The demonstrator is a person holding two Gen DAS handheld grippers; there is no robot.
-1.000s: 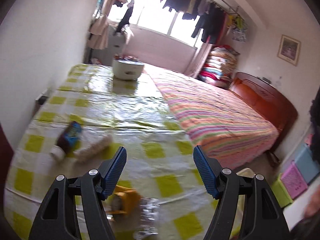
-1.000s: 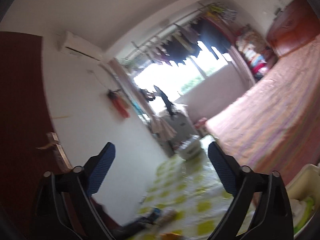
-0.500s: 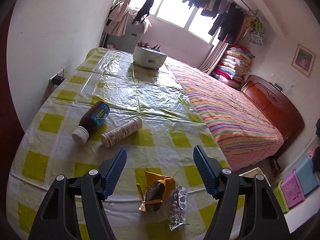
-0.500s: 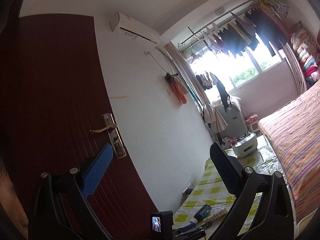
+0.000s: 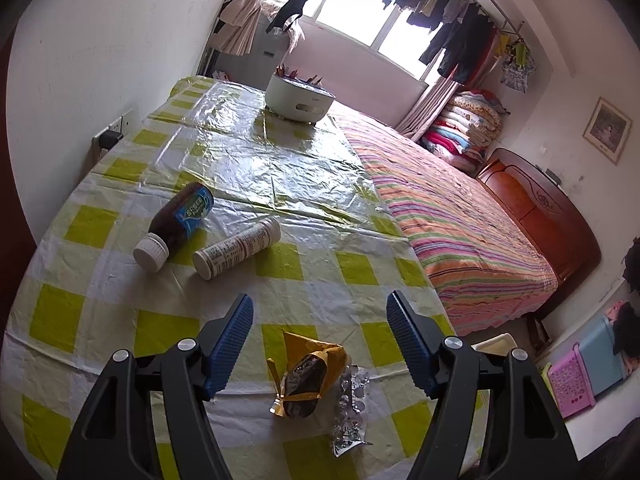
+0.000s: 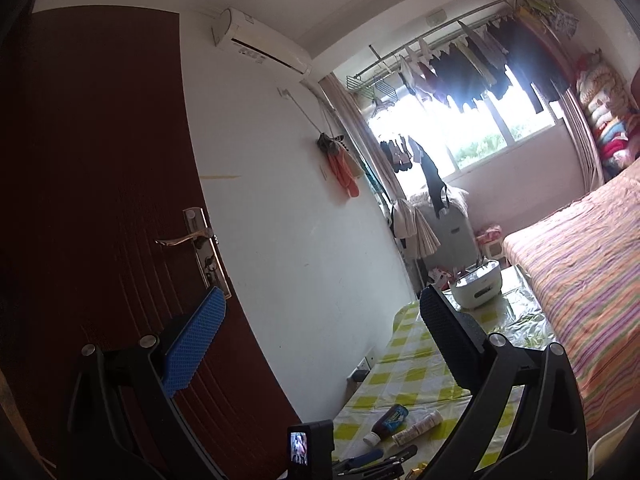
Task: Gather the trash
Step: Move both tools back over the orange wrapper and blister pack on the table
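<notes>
My left gripper is open and empty, low over the near end of the checked table. Just below it lie a yellow wrapper with something dark in it and an empty silver blister pack. Further off to the left lie a brown bottle with a blue label and a white tube-shaped bottle, both on their sides. My right gripper is open and empty, held high and facing the wall by the door. The two bottles also show low in the right wrist view.
A white pot stands at the table's far end. A striped bed runs along the table's right side. A white bin rim shows by the table's near right corner. Dark door and white wall on the left.
The left gripper has tipped down and drawn back, so the wrapper and blister pack now sit between its fingers' line. The right gripper has swung left, from the bed toward the door.
</notes>
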